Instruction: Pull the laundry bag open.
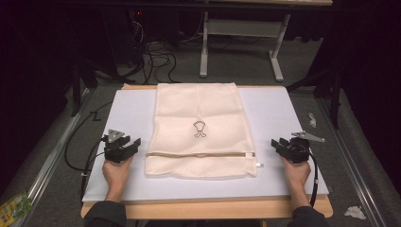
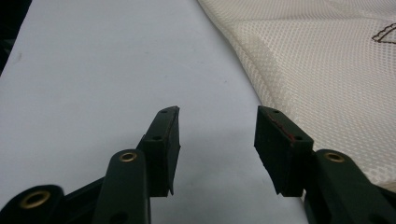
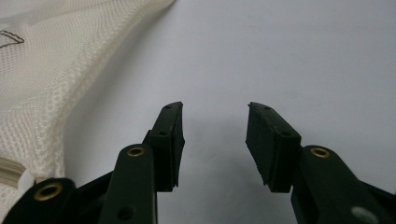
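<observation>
Mesh bag (image 1: 198, 127) lies flat between both tools, long axis near-to-far; left tool (image 1: 124, 147) and right tool (image 1: 288, 147) released, flanking its near end, about equally close.

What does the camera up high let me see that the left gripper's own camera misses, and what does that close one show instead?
The high view takes in the whole cream mesh bag, both hands, the right gripper and the floor cables. The left gripper view gives the mesh weave up close and the grooved inner face of the left gripper's pads. Both show the left gripper open beside the bag on the white mat, touching nothing.
</observation>
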Demonstrator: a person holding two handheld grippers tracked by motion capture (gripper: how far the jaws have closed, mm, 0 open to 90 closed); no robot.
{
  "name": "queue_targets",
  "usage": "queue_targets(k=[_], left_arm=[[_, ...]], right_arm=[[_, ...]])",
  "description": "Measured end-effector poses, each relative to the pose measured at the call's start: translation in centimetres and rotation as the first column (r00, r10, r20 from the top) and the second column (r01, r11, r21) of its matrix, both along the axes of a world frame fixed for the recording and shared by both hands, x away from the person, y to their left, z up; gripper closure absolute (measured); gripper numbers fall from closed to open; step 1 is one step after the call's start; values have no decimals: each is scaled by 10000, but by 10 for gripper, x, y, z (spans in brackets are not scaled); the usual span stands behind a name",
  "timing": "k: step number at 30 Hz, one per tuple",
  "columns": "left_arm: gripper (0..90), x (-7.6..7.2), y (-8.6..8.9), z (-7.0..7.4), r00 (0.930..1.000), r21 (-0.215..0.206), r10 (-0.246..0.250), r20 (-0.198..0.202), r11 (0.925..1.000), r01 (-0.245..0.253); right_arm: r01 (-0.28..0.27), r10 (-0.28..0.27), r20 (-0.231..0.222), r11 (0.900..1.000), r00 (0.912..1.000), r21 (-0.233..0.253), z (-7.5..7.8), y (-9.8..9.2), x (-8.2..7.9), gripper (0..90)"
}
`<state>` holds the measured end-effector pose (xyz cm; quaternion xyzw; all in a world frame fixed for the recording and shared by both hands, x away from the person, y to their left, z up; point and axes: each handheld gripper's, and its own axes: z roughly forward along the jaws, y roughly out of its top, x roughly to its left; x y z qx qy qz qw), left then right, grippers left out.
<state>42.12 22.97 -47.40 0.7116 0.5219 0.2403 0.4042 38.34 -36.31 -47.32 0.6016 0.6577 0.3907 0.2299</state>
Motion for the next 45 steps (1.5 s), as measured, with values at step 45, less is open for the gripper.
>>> queue_targets(k=[45], left_arm=[[451,-1,-5,-10,9997,399,31,230,9992,-40]], right_arm=[[160,-160,7,9921,9999,-1245,-5,11,0,504]])
